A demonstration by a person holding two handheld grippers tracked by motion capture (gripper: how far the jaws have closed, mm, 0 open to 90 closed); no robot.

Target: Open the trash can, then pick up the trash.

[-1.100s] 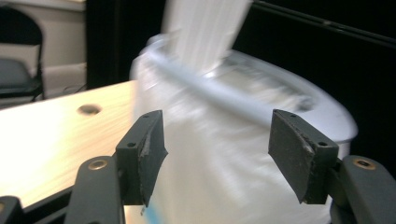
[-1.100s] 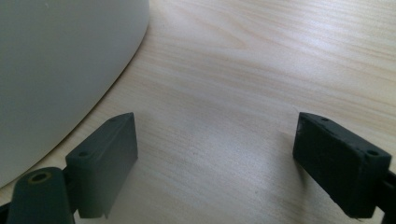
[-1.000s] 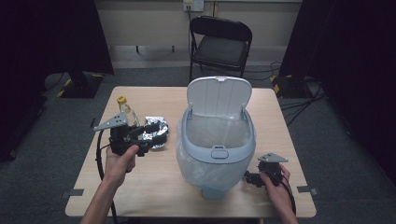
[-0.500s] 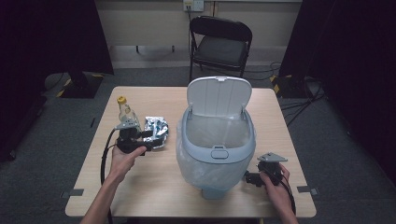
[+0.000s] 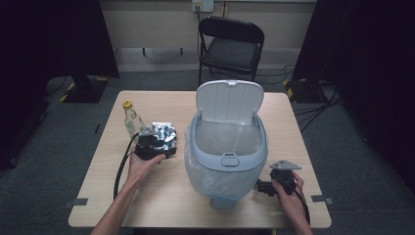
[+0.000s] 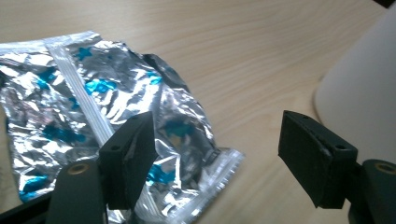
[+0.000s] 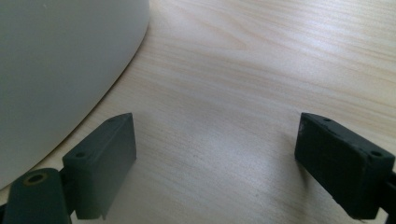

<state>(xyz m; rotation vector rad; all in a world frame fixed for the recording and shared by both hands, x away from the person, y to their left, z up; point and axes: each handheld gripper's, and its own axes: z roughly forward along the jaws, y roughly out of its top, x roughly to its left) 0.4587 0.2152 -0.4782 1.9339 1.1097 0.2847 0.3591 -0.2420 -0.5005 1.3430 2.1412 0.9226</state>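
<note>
A crumpled silver foil packet (image 5: pixel 165 133) with blue stars lies on the wooden table (image 5: pixel 161 196), left of the bin. My left gripper (image 5: pixel 159 142) sits low at the packet's near edge, pointing at it. In the left gripper view its jaws (image 6: pixel 215 130) stand wide and have just been opening. The left jaw hangs over the foil packet (image 6: pixel 93 116) and one packet corner reaches into the gap, but neither pad presses on it. My right gripper (image 5: pixel 264 186) rests on the table at the bin's right, open with only bare wood between its jaws (image 7: pixel 215 140).
A grey-blue pedal bin (image 5: pixel 227 147) with its lid up and a clear liner stands mid-table; its wall (image 6: pixel 359 88) is close to the left gripper and also beside the right gripper as a pale curve (image 7: pixel 60 60). A small yellow-capped bottle (image 5: pixel 131 117) stands behind the packet. A folding chair (image 5: pixel 230 49) is beyond the table.
The left hand has come down and forward, bringing its gripper from above the table to the packet's edge. The right hand and gripper have stayed put.
</note>
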